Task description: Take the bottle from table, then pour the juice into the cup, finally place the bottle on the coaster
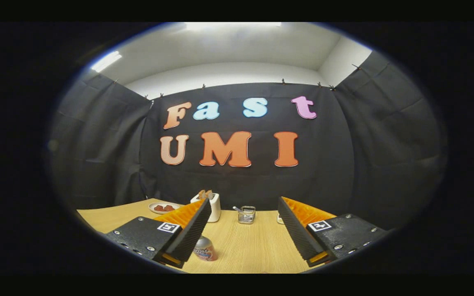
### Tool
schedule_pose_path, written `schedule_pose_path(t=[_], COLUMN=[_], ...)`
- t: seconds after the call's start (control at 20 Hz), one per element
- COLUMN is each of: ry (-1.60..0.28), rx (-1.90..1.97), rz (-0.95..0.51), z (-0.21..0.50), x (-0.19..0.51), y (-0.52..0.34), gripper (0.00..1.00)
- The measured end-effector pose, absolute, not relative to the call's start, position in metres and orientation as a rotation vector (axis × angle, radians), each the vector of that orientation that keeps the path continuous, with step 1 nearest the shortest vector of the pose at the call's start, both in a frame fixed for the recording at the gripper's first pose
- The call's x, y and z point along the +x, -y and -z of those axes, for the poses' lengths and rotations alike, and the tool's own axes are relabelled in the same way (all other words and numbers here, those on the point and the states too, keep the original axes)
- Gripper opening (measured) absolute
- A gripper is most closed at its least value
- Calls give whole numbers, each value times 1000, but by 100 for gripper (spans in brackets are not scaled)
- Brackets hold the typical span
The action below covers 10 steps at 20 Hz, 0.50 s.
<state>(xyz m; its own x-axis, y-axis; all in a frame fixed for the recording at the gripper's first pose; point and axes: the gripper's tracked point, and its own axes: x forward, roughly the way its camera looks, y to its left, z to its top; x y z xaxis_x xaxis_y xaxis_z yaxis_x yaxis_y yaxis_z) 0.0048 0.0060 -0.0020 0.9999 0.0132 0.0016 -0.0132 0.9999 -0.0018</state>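
In the gripper view, the hand-held gripper (243, 230) stands wide apart and holds nothing. The bottle (204, 248) stands upright on the counter (253, 246), near, low and to the left, touching or just beside the inner face of the left finger; its long axis is vertical. The coming move likely calls for a leftward, downward shift to centre it. Count: one bottle, one toaster (214, 205), one plate (163, 208), one wire basket (246, 214), all far. A small item beyond the right finger cannot be identified.
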Motion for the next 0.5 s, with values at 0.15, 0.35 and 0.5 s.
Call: schedule_pose_path(t=[0.15, 0.35, 0.5], ry=[2, -2, -14], rx=[5, -1, 13], rz=[-19, -25, -33], z=[1, 7, 15], x=[7, 9, 13], y=[-9, -9, -13], gripper=[97, 97, 97])
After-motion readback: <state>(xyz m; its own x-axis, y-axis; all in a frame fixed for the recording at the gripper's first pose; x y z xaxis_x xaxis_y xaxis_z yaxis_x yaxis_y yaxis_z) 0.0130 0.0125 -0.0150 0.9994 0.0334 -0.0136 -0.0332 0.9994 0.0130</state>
